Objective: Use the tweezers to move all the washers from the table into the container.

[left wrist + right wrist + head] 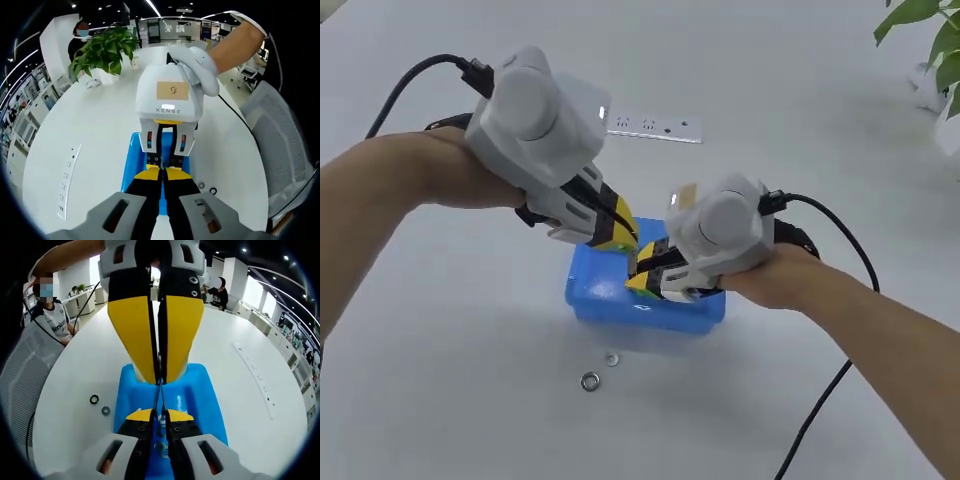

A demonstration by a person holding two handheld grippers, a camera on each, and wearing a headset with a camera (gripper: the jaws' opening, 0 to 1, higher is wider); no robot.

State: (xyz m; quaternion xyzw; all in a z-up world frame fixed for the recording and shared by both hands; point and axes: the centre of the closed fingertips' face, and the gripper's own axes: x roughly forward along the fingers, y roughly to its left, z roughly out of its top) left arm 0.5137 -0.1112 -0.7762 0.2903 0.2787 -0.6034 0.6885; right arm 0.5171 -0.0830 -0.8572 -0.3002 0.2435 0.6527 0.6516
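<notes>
The left gripper (616, 238) and right gripper (646, 276) are hovering tip to tip over the blue container (605, 300), both pinching narrow on the tweezers (160, 397), seemingly resetting the grip; two washers (590, 380) are lying on the table (470, 400) beside it, likely needing the tips lowered onto them next

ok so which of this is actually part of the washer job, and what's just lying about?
Job:
- tweezers, apparently pinched between both grippers' jaws
- left gripper, right gripper
- blue container
- two washers on the table beside it

Lying about:
- power strip
- potted plant
</notes>
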